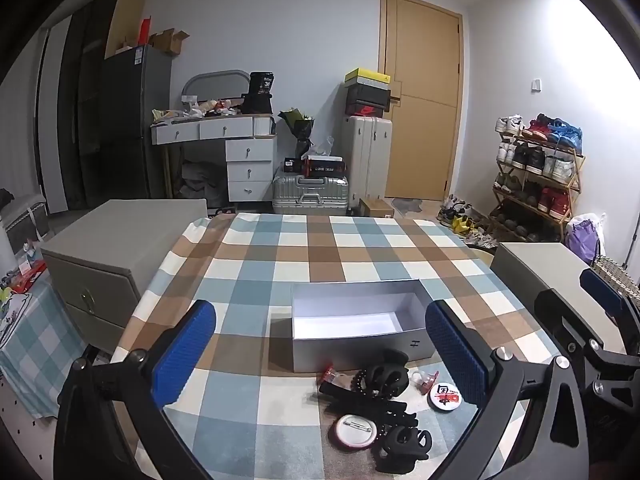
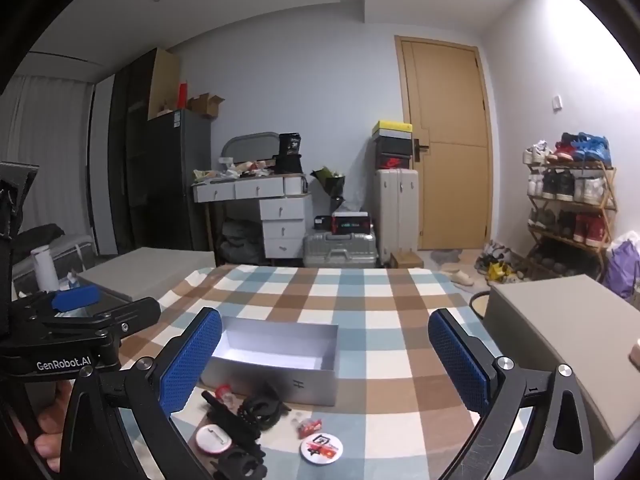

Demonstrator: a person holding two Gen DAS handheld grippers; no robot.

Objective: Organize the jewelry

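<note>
- Left gripper [image 1: 320, 354] and right gripper [image 2: 324, 360] hovered with fingers spread apart, holding nothing.
- Hair clips [image 1: 380, 374] and badges [image 2: 322, 447] lay beside the empty box [image 1: 360, 324] on the surface, likely awaiting sorting.

"GenRobot.AI" on left gripper [image 2: 76, 300]; perhaps "36" on black box [image 1: 262, 82].

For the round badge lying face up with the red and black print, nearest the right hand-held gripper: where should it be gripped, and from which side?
Probably across its rim, coming from above. The printed badge lies flat on the checked cloth, apart from the black hair clips, so only its thin edge offers purchase. The right hand-held gripper is open wide enough to straddle it; tilting down and pinching opposite edges seems best.
</note>
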